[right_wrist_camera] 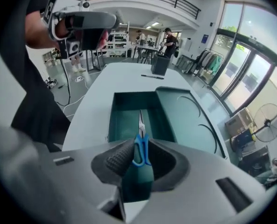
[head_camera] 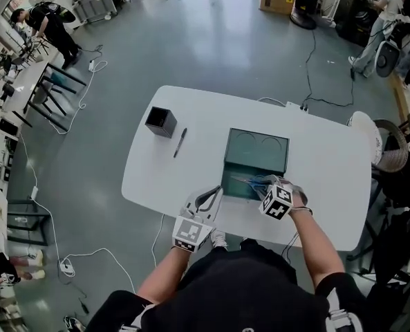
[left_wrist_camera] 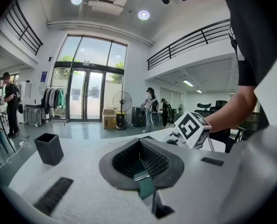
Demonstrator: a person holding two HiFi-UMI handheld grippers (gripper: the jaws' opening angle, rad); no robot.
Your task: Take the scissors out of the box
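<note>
An open dark-green box [head_camera: 232, 182] lies on the white table [head_camera: 315, 164], its lid [head_camera: 256, 151] folded flat behind it. Blue-handled scissors [right_wrist_camera: 140, 148] lie inside, blades pointing away from me, also seen as a blue glint in the head view [head_camera: 250, 181]. My right gripper [right_wrist_camera: 145, 160] hangs steeply down over the box's near end [head_camera: 265, 185], open, with the scissors' handle between its jaws and no pad pressing on it. My left gripper [head_camera: 208, 198] hovers by the table's front edge, left of the box, and its ribbed pads [left_wrist_camera: 154, 161] meet with nothing held.
A black square pen holder [head_camera: 160, 122] and a dark pen [head_camera: 180, 142] lie on the table's left part. Chairs [head_camera: 398, 151] stand off the table's right end. Cables run over the floor, and people stand far off.
</note>
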